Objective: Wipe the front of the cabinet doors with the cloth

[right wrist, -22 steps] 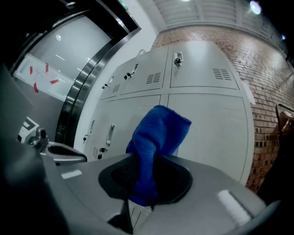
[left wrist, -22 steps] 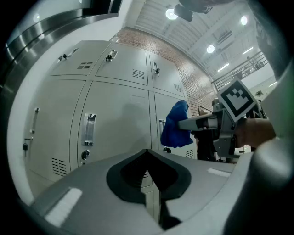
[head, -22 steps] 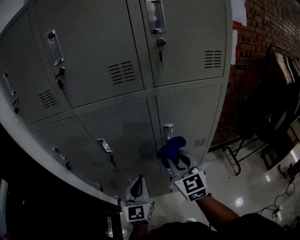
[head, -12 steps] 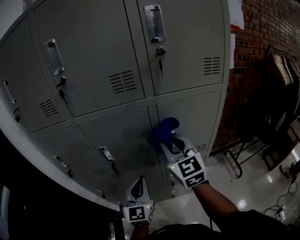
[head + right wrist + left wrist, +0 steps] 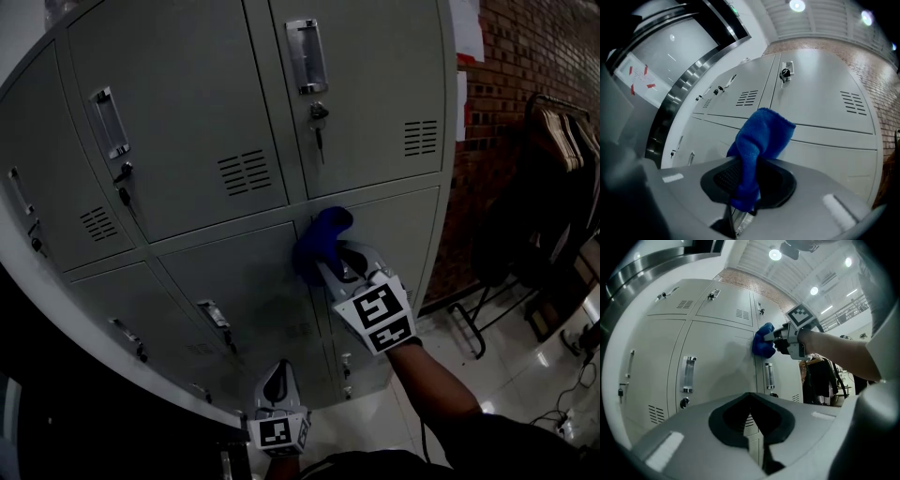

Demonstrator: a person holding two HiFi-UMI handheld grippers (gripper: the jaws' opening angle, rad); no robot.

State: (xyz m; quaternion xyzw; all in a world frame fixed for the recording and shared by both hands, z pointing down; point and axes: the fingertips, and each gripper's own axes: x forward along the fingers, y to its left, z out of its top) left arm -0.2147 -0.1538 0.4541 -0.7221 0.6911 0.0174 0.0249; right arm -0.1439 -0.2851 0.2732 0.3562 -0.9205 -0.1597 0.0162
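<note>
A grey metal cabinet (image 5: 206, 112) with several small locker doors fills the head view. My right gripper (image 5: 330, 261) is shut on a blue cloth (image 5: 317, 242), which presses on the upper left corner of a lower right door (image 5: 394, 234). In the right gripper view the blue cloth (image 5: 759, 140) stands up from between the jaws, with the doors (image 5: 820, 108) beyond. My left gripper (image 5: 277, 382) hangs low near the cabinet's foot, shut and empty. From the left gripper view the cloth (image 5: 763, 340) shows against the door seam.
Each door carries a recessed handle (image 5: 307, 54), a key lock (image 5: 319, 112) and vent slots (image 5: 246, 171). A brick wall (image 5: 525, 75) stands at the right. A dark rack with hanging things (image 5: 553, 187) is beside it, over a glossy floor (image 5: 506, 375).
My right gripper has carried the cloth up and slightly left along the door front, from the handle area to near the door's top corner. The left gripper has barely shifted.
</note>
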